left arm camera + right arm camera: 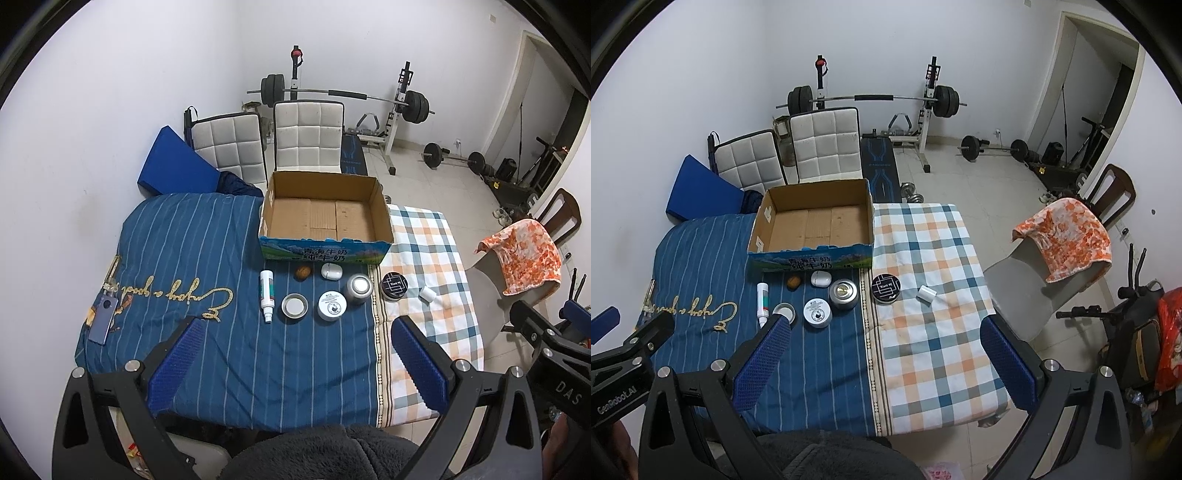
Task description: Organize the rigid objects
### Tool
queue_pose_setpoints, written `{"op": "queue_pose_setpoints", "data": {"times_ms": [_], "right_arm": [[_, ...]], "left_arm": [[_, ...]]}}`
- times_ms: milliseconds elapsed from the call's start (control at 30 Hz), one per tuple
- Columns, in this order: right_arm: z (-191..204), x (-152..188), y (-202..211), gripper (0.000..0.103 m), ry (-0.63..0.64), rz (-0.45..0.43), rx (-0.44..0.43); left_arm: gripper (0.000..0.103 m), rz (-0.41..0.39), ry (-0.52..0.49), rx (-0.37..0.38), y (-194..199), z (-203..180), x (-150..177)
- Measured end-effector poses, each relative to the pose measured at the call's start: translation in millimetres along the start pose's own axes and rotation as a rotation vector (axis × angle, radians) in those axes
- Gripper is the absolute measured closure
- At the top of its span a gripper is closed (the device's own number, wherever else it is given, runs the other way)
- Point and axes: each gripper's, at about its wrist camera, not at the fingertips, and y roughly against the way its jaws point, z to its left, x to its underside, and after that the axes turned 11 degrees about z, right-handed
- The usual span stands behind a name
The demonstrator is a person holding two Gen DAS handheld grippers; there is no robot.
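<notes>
Both sets of jaws are wide apart, holding nothing: left gripper (295, 343), right gripper (886, 339). The small stuff sits in a cluster at 6 o'clock of the empty box (812, 254). Soft cloth means the spray tube (266, 295) or walnut (302, 273) could roll off when nudged.

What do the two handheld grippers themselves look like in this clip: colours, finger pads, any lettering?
Both the left gripper and right gripper have black frames with silver bolts and blue textured finger pads. White lettering reads "DAS" on the right unit and "GenRobot.AI" on the left.
</notes>
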Motion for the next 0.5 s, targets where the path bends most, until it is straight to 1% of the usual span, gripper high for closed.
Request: {"op": "queue_pose_setpoints", "data": {"times_ms": [100, 233, 367, 500], "right_arm": [[-2, -3, -14, 0.000, -0.009, 0.023, 0.000], [-4, -14, -50, 0.000, -0.011, 0.081, -0.014], [-7, -28, -98, 0.000, -0.011, 0.158, -0.035], [-7, -42, -151, 0.000, 0.009, 0.213, -0.057]], "left_arm": [[0.000, 0.009, -0.002, 0.003, -6, 0, -2], [0.000, 0.036, 0.016, -0.002, -30, 1, -13], [0.000, 0.066, 0.063, -0.013, -63, 6, -28], [0.000, 0.112, 0.101, -0.040, -108, 12, -41]]}}
